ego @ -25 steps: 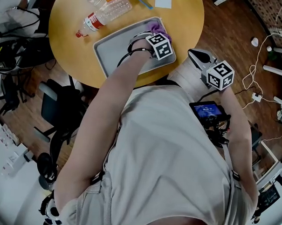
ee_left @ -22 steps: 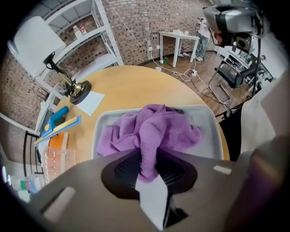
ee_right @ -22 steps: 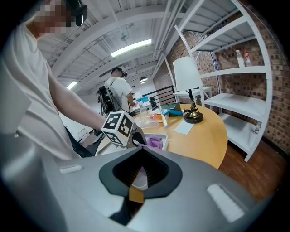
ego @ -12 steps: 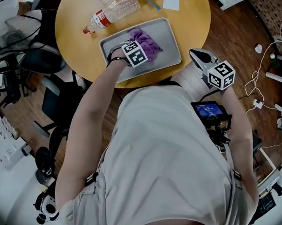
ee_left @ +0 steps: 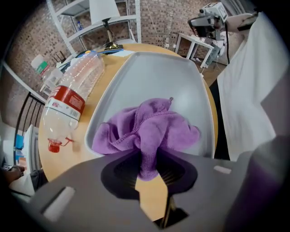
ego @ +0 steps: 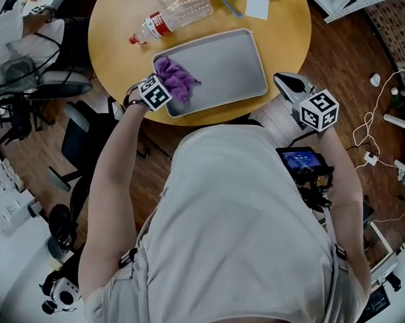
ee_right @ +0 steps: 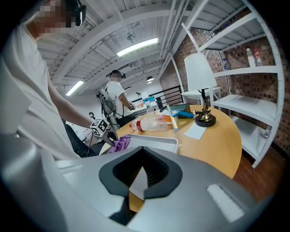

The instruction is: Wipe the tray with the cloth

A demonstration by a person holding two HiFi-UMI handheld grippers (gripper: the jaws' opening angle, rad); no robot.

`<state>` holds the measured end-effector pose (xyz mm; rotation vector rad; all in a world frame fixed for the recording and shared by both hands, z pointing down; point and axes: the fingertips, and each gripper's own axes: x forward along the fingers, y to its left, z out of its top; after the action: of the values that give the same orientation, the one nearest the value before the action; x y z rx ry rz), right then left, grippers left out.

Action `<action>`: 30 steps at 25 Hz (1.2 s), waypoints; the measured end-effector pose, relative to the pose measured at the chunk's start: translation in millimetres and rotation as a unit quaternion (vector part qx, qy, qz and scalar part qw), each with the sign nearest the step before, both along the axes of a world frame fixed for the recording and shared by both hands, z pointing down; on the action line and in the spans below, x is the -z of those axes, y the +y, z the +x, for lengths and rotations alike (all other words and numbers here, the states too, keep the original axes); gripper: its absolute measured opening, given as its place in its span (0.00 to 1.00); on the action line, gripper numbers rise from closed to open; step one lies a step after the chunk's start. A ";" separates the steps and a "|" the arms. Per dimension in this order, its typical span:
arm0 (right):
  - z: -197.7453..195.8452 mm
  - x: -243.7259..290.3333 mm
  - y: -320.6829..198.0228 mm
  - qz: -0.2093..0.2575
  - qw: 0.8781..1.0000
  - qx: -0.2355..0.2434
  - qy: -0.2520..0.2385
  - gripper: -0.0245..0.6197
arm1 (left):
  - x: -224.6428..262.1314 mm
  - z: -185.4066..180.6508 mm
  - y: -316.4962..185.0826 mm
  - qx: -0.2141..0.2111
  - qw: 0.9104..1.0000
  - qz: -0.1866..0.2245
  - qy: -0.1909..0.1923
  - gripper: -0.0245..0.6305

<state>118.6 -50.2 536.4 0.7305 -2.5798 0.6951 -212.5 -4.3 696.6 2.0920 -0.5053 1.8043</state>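
Observation:
A grey tray (ego: 227, 65) lies on the round yellow table (ego: 121, 27). At the tray's left end a crumpled purple cloth (ego: 177, 79) rests on its floor. My left gripper (ego: 165, 90) points straight down, shut on a bunched fold of the cloth (ee_left: 149, 129). In the left gripper view the fold runs up between the jaws of that gripper (ee_left: 147, 166), and the tray (ee_left: 154, 77) stretches away behind. My right gripper (ego: 278, 77) hovers off the table's near-right edge, shut and empty. From the right gripper (ee_right: 141, 174) view the tray (ee_right: 156, 142) and the cloth (ee_right: 119, 144) lie ahead.
A clear plastic bottle (ego: 174, 19) with a red label lies beside the tray's far side. White paper (ego: 258, 6) and a lamp base (ee_right: 205, 118) sit further back on the table. A dark chair (ego: 79, 152) stands left of the table. Another person (ee_right: 115, 96) stands in the background.
My left gripper has dragged the cloth across the tray from its right end to its left end. The right gripper has stayed where it was.

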 end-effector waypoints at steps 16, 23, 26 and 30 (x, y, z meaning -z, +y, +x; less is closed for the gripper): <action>14.1 -7.4 1.4 -0.010 1.000 -0.024 0.013 0.04 | -6.8 -17.3 -66.7 0.002 0.999 0.023 -0.049 0.19; 22.3 -14.4 5.0 -0.015 0.999 -0.038 0.015 0.04 | -10.2 4.9 -90.6 -0.024 0.997 0.039 -0.066 0.19; 26.1 -15.7 4.8 -0.014 0.999 -0.045 0.014 0.04 | -11.3 27.4 -102.0 -0.024 0.997 0.042 -0.064 0.19; 31.9 -17.3 7.5 -0.016 0.998 -0.055 0.014 0.04 | -11.5 69.5 -117.2 -0.031 0.997 0.049 -0.059 0.19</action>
<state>150.5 -42.7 553.7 0.8706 -2.5133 0.7529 -143.0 -121.4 708.1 2.0946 -0.5772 1.9859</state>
